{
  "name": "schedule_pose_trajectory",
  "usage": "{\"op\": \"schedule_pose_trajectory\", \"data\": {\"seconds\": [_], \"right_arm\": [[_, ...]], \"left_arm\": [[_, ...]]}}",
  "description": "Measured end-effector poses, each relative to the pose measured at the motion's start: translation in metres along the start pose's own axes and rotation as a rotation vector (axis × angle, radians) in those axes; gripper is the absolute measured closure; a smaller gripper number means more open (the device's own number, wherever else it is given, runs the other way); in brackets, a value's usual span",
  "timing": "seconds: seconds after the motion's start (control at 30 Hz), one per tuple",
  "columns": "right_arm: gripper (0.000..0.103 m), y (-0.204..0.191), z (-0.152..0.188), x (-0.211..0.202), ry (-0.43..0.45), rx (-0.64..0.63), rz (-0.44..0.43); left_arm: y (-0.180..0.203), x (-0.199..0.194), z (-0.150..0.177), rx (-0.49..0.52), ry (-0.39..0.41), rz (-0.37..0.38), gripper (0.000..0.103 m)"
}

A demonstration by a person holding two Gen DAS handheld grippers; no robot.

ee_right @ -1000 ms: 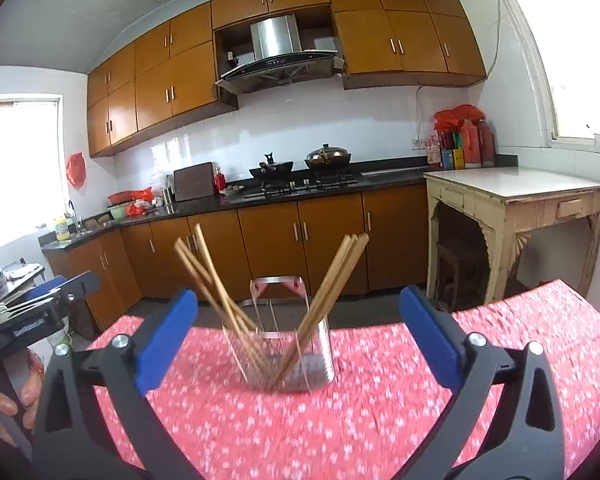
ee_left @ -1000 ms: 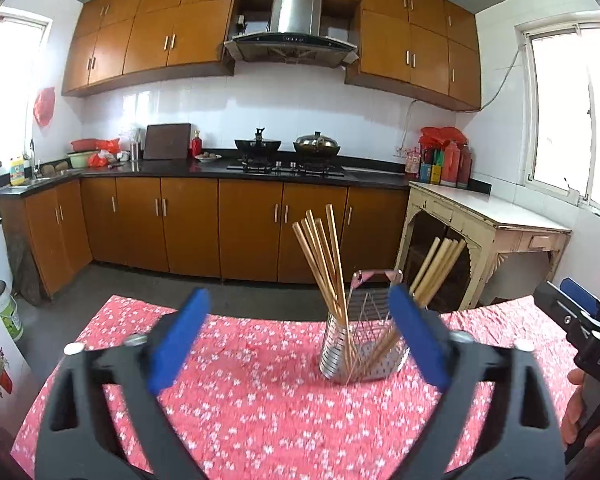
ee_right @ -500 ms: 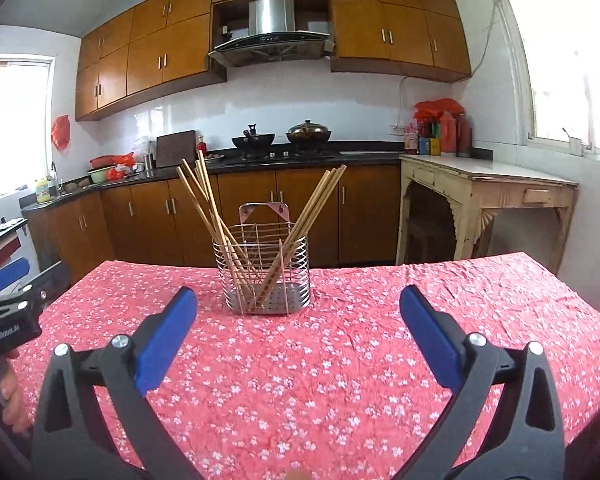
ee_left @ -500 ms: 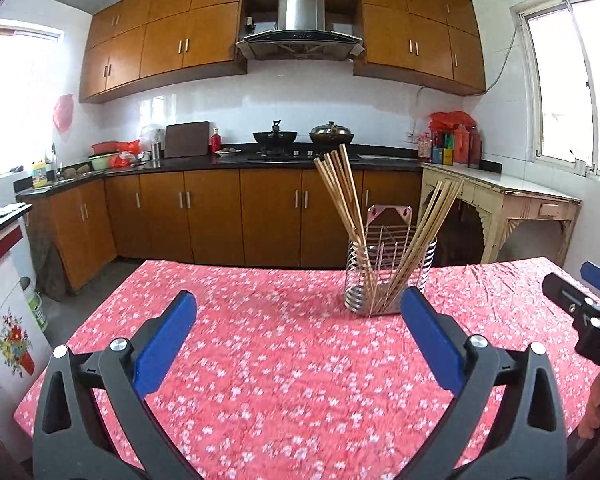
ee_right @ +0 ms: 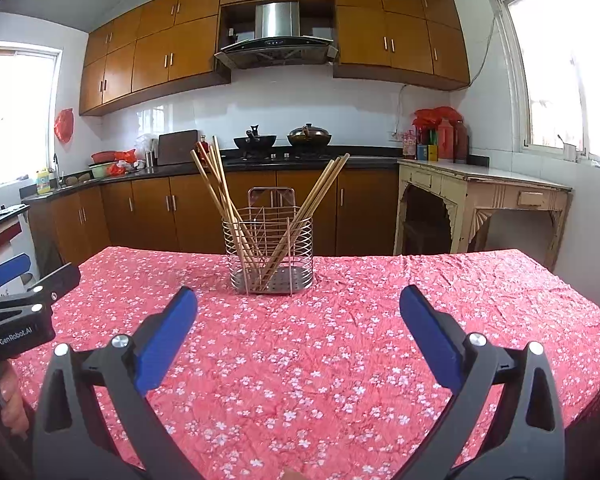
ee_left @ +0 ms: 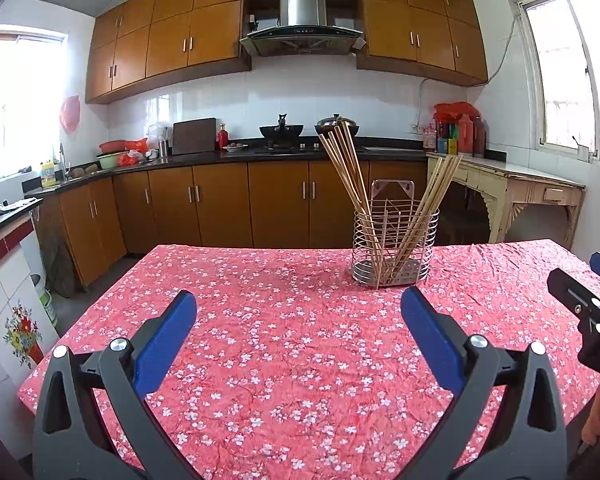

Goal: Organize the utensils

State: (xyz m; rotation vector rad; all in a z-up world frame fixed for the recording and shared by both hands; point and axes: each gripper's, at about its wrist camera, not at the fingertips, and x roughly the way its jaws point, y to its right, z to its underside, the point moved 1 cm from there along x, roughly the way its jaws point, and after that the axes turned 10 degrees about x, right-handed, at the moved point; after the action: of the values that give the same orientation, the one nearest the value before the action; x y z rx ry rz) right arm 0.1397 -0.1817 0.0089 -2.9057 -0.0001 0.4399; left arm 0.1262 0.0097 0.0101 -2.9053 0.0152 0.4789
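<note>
Both claws, left claw and right claw, hung spread and empty over the near surface, well short of the far wire caddy holding chopsticks; sorting seemingly done, unless regrouping calls for reaching forward.

One wire holder is seen on one table. Chopsticks are split into 2 bundles: left bundle approx. 5–6, right bundle approx. 4–5; exact nos. cannot be told, sticks overlap. 2 grippers are counted, left gripper & right gripper, each w/ 2 blue pads. On the stove, 2 pots are counted. 1 range hood, 1 side table, 1 cutting board.
</note>
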Motion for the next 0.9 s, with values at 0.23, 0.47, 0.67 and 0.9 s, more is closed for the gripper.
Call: {"op": "schedule_pose_trajectory", "data": {"seconds": [0.23,0.47,0.67,0.9], "right_arm": [[0.004,0.002,0.004,-0.005,0.024,0.012,0.003],[0.004,-0.002,0.008,-0.009,0.049,-0.005,0.007],[0.004,0.002,0.011,-0.01,0.048,0.015,0.012],[0.004,0.002,0.016,-0.011,0.059,0.019,0.013]], "left_arm": [[-0.003,-0.007,0.002,-0.022,0.024,0.004,0.002],[0.002,-0.006,0.005,-0.015,0.031,0.008,0.002],[0.0,-0.005,0.009,-0.036,0.029,0.015,0.002],[0.0,-0.006,0.015,-0.047,0.029,0.017,0.002]]}}
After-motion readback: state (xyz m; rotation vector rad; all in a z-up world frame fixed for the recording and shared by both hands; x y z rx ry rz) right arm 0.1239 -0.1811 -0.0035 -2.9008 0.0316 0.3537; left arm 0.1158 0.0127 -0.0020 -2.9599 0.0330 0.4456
